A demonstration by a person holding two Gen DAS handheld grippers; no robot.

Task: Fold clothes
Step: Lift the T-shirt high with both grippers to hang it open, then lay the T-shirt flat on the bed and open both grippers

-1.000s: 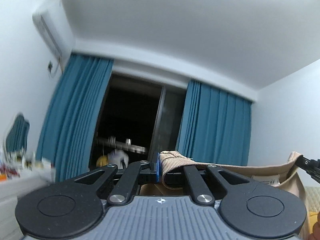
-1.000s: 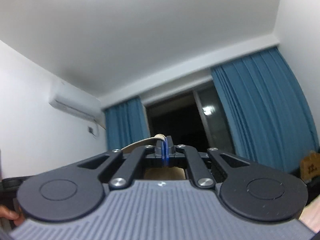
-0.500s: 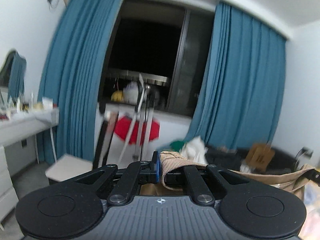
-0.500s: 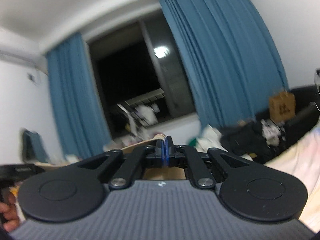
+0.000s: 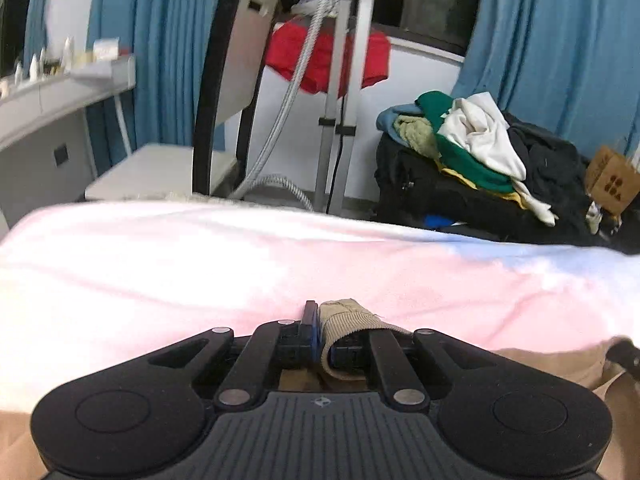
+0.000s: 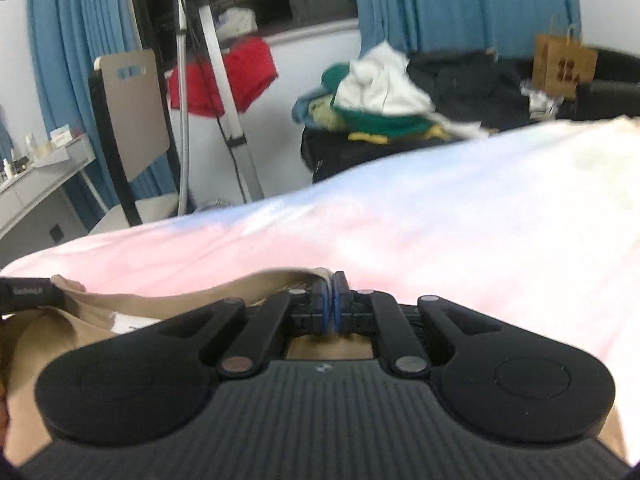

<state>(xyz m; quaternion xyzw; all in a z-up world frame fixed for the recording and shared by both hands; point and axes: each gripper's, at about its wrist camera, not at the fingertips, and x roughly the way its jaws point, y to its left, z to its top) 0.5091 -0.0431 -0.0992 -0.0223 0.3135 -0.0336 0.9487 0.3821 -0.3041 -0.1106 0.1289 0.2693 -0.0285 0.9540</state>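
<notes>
**Tan garment held at two ends above a pink and white bed**

A tan ribbed garment point(image 5: 347, 322) is pinched at one corner in the left gripper point(image 5: 318, 334), its cuff-like end folded over the right-hand finger. In the right wrist view the same tan cloth point(image 6: 168, 300) runs from the right gripper point(image 6: 332, 304) leftward to the other gripper's tip at the frame edge. Both pairs of jaws are opening slightly, though the cloth sits clamped between the pads of each.

The garment hangs low over a pink, white and pale blue bedspread point(image 5: 240, 264). Only the left view shows the cuff's ribbing; only the right shows the cloth's span.

Beyond the bed stand a chair point(image 5: 224, 80), a metal stand point(image 5: 340, 100) draped with a red cloth point(image 5: 316, 60), blue curtains point(image 5: 560, 40), and a pile of clothes point(image 5: 472, 140) on a dark sofa. A brown paper bag point(image 6: 564, 64) sits further right.
</notes>
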